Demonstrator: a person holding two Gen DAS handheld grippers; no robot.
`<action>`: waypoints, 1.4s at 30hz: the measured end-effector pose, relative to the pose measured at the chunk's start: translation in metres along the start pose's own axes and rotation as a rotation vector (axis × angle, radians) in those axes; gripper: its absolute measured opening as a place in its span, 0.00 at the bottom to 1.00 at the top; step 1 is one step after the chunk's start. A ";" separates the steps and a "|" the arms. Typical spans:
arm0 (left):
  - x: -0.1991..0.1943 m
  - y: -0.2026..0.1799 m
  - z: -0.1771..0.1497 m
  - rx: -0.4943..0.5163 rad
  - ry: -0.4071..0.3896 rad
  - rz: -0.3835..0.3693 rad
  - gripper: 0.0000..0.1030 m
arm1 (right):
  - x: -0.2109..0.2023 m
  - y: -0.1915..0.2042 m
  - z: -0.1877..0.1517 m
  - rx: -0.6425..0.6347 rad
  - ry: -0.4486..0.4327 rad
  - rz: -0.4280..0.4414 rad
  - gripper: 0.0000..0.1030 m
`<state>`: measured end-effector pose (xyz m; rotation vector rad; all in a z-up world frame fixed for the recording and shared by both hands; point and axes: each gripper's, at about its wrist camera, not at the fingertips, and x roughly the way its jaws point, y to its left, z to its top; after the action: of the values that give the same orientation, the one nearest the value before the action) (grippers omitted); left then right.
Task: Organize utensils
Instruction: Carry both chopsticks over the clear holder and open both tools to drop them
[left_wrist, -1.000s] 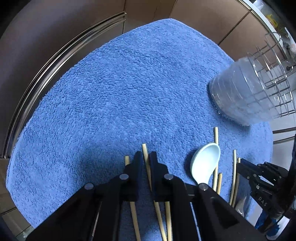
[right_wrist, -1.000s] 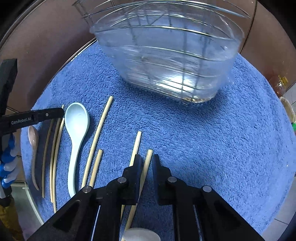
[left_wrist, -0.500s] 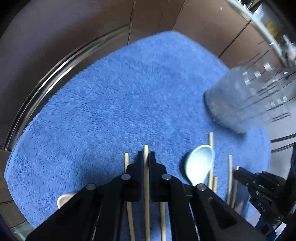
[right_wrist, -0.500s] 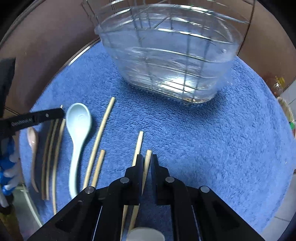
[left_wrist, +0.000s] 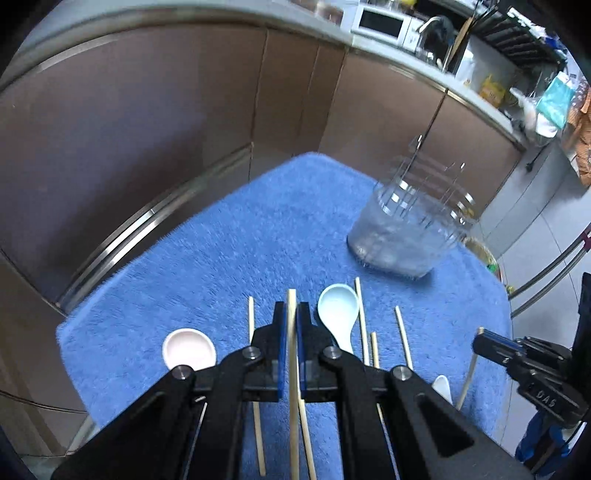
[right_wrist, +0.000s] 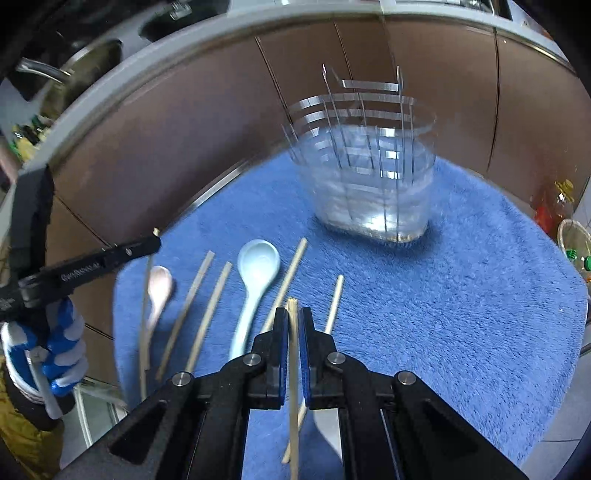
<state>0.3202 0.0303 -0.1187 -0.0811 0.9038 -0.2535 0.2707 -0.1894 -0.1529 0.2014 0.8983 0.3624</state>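
My left gripper (left_wrist: 291, 317) is shut on a wooden chopstick (left_wrist: 292, 332) and holds it above the blue towel (left_wrist: 207, 258). My right gripper (right_wrist: 293, 321) is shut on another wooden chopstick (right_wrist: 293, 354), also lifted. Several more chopsticks lie on the towel, with a pale blue spoon (left_wrist: 338, 314), also in the right wrist view (right_wrist: 255, 273), and a pink spoon (left_wrist: 189, 349), also in the right wrist view (right_wrist: 159, 284). A clear holder in a wire rack (left_wrist: 406, 240) stands at the far side, ahead of my right gripper (right_wrist: 369, 184).
The towel (right_wrist: 461, 295) covers a small table with a metal rail (left_wrist: 147, 221) at its left edge. Brown cabinets stand behind. The left gripper shows at the left of the right wrist view (right_wrist: 155, 240), the right gripper at the right of the left wrist view (left_wrist: 480, 341).
Both grippers closed on a chopstick each and rose from the towel, tilting up so the cabinets and the whole holder came into view.
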 end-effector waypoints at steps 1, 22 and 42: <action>-0.007 0.000 0.001 -0.002 -0.015 -0.002 0.04 | -0.010 -0.002 0.003 -0.005 -0.018 0.007 0.06; -0.052 -0.092 0.178 -0.087 -0.482 -0.208 0.04 | -0.120 -0.006 0.144 -0.059 -0.629 0.025 0.06; 0.080 -0.120 0.140 -0.029 -0.652 0.023 0.06 | -0.009 -0.054 0.122 -0.084 -0.660 -0.200 0.06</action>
<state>0.4550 -0.1105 -0.0722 -0.1687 0.2593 -0.1744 0.3745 -0.2452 -0.0894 0.1374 0.2472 0.1284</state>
